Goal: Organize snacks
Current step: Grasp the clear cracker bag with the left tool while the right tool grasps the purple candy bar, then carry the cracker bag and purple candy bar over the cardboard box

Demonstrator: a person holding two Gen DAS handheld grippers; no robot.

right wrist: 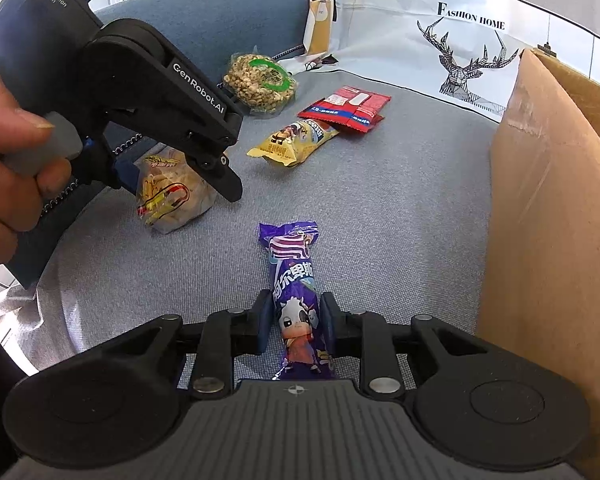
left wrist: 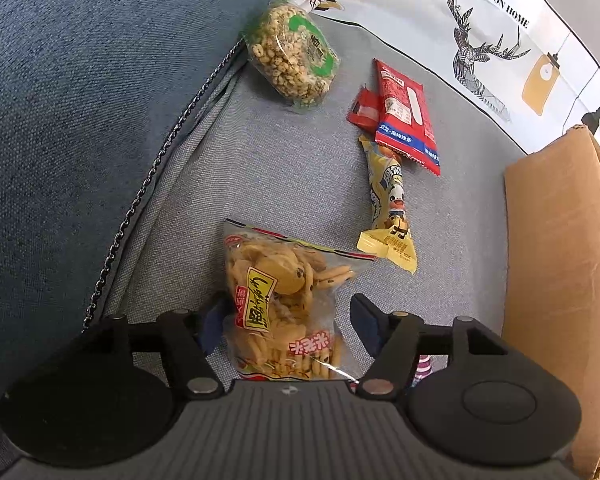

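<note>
- Grey woven fabric of the sofa seat (left wrist: 284,168) carries every snack; a blue cushion (left wrist: 60,120) rises along the left of the left claw (left wrist: 288,320), its seam with a zip running just beside the clear cracker bag.
- The left claw stands wide, its fingers on either side of the clear bag of crackers (left wrist: 284,304) with a gap showing at the right finger; the pads do not press on it.
- Ahead of the left claw and to its right lies a yellow candy packet (left wrist: 388,208), with a red-and-blue snack packet (left wrist: 408,116) overlapping its far end. Farther ahead, near the cushion seam, sits a bag of puffed cereal rings with a green label (left wrist: 292,56).
- Between the cracker bag and the yellow packet the seat is bare, and so is the strip between the packets and the cardboard box (left wrist: 560,280) at the left claw's right.
- The right claw (right wrist: 296,320) is narrow, its pads closed against a purple candy packet (right wrist: 296,300) that points straight ahead and lies on the seat.
- The cardboard box wall stands close on the right claw's right, bare seat between it and the purple packet.
- A person's hand (right wrist: 8,152) grips the left claw's handle, to the right claw's left.
- A white pillow with a deer print (right wrist: 460,40) bounds the seat's far edge.
</note>
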